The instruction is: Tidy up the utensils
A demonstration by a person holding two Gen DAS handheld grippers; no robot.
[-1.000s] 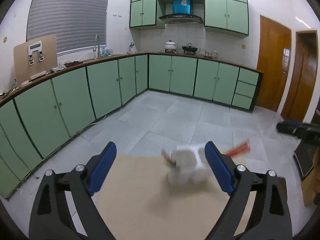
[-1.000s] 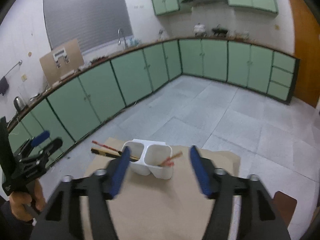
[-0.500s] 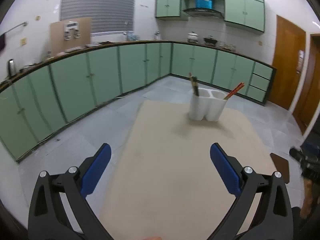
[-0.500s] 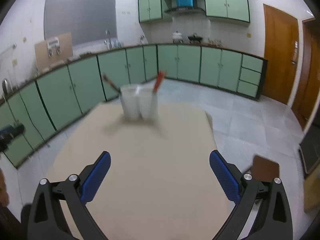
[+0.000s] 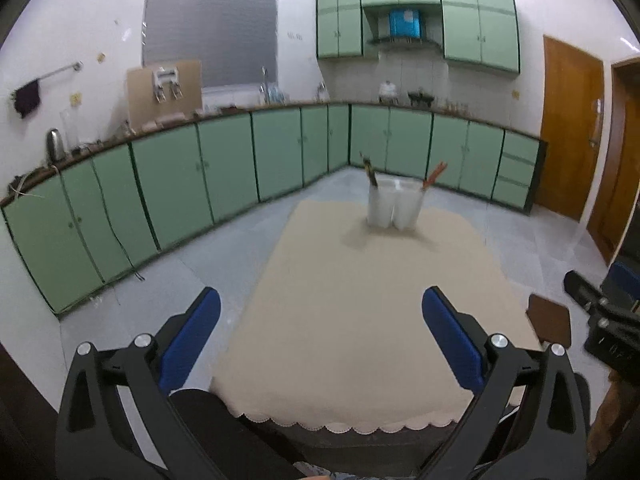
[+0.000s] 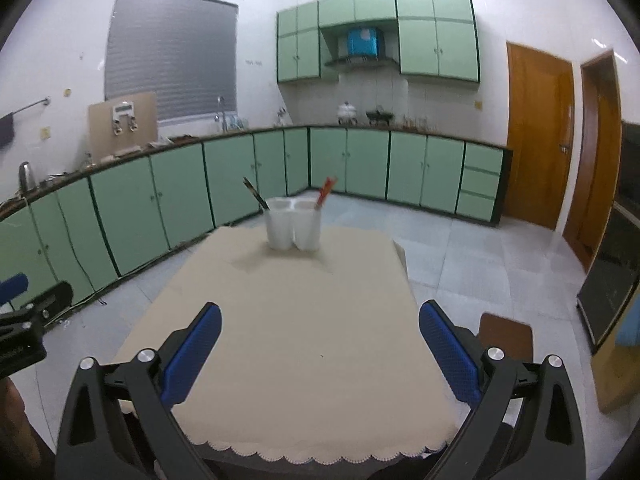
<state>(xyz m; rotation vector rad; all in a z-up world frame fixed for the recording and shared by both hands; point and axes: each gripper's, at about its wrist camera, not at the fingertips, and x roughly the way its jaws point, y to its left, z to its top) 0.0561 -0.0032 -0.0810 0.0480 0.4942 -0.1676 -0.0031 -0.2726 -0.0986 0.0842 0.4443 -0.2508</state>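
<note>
A white two-compartment utensil holder (image 5: 394, 205) stands upright near the far end of the table with the beige cloth (image 5: 360, 312); it also shows in the right wrist view (image 6: 294, 224). Dark chopsticks (image 5: 370, 170) lean out of its left compartment and red-orange chopsticks (image 5: 434, 174) out of its right. They also show in the right wrist view, dark (image 6: 256, 196) and red (image 6: 325, 193). My left gripper (image 5: 320, 320) is open and empty above the table's near end. My right gripper (image 6: 320, 336) is open and empty, also near the front edge.
Green kitchen cabinets (image 5: 200, 176) line the left and back walls. A brown stool (image 6: 506, 334) stands right of the table. Wooden doors (image 6: 540, 132) are at the right. The cloth's scalloped front edge (image 6: 320, 458) hangs just before the grippers.
Both grippers have pulled back from the holder to the table's near end and levelled out. The holder now looks far away. Both stay open and empty.
</note>
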